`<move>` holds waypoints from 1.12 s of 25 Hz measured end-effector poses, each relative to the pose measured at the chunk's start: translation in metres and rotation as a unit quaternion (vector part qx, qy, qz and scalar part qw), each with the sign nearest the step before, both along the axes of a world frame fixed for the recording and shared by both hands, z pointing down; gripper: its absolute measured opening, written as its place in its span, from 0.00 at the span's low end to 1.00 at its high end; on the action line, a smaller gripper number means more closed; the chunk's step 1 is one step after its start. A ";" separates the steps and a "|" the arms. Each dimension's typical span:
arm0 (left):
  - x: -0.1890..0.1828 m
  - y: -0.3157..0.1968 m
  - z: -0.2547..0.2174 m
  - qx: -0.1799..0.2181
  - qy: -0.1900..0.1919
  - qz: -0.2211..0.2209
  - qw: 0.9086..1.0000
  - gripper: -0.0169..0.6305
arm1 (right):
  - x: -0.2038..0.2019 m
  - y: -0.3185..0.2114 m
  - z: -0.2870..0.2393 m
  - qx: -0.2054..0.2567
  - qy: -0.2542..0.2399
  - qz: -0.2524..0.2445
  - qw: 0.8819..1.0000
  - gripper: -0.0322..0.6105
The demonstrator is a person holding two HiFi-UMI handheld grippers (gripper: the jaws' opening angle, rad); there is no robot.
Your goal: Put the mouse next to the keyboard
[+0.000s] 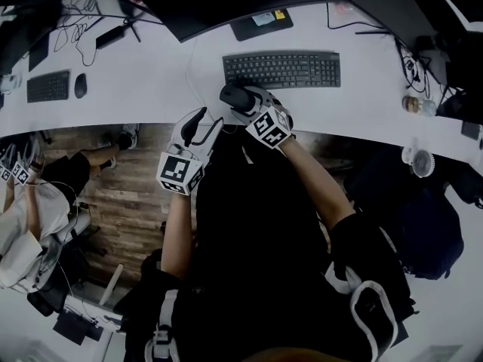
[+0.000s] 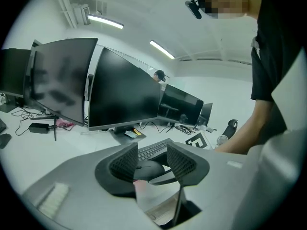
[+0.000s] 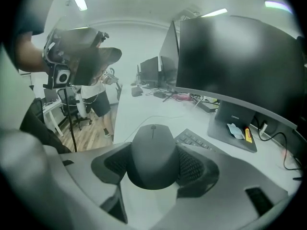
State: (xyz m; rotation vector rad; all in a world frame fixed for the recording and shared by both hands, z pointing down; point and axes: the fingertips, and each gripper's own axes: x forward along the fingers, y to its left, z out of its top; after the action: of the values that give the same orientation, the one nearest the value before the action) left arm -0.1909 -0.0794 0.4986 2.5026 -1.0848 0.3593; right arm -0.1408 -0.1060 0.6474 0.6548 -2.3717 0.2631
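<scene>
You're in an open-plan office. A long white worktop (image 1: 151, 96) curves past you, carrying a black keyboard (image 1: 281, 70) below a row of dark monitors (image 2: 122, 92). A second keyboard (image 1: 48, 86) marks the next station to your left. Loose cables (image 1: 73, 27) trail along the back edge. Strip lights (image 2: 103, 19) run across the ceiling, the floor (image 1: 128, 202) is wood plank, and another person (image 1: 45, 194) sits nearby.
</scene>
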 end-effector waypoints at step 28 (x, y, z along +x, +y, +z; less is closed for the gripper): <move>0.060 -0.073 0.000 0.011 0.019 0.289 0.957 0.31 | 0.067 -0.041 -0.033 0.030 0.003 0.273 0.962 0.51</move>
State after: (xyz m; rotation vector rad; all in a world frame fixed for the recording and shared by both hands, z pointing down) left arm -0.1305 -0.1527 0.4983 2.7939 -0.3158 0.4546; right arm -0.0742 -0.1468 0.6140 1.3328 -2.1549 0.4223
